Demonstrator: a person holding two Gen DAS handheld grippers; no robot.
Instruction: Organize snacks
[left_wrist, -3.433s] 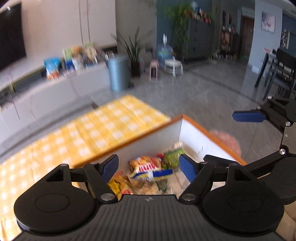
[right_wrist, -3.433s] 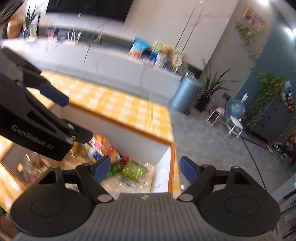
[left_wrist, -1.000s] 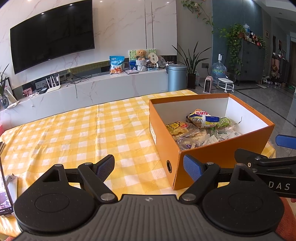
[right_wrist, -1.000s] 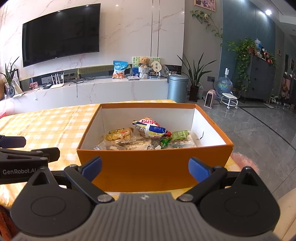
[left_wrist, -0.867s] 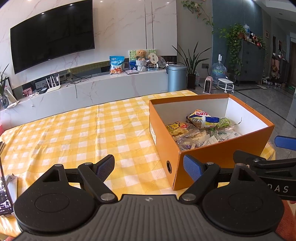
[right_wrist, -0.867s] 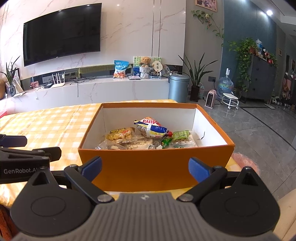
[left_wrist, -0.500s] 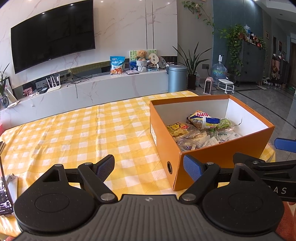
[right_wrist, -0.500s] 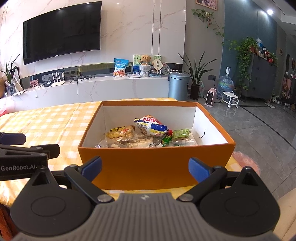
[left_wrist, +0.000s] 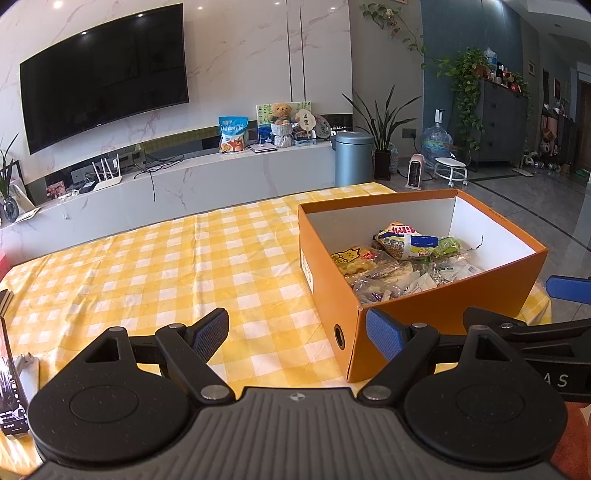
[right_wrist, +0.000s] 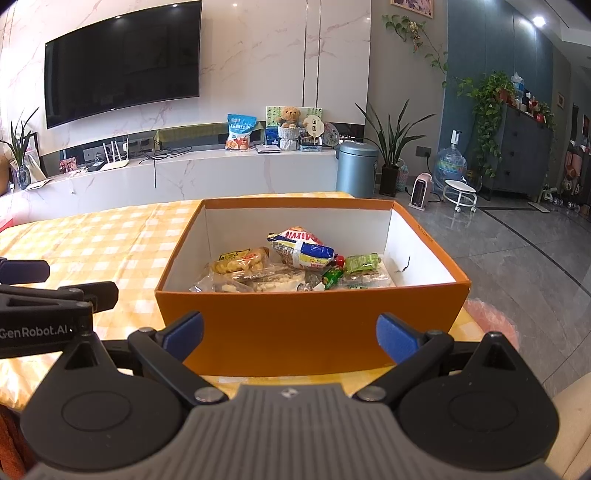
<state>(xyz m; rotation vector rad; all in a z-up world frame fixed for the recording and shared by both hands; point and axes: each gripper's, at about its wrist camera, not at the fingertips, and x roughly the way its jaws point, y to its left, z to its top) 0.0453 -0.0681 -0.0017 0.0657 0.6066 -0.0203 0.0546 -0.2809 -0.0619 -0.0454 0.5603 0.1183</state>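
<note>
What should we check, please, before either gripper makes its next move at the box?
1. Left gripper open and holding nothing: ok.
2. Right gripper open and holding nothing: ok.
3. Box upright on the tablecloth, top open: ok.
4. Snacks all inside the box: ok.
5. No snacks loose on the visible tablecloth: ok.
6. Table hidden behind the box free of snacks: cannot tell.

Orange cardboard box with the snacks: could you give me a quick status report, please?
Left gripper open, empty. Right gripper open, empty, facing the orange cardboard box. Snack packets piled inside. Nothing in the way.
</note>
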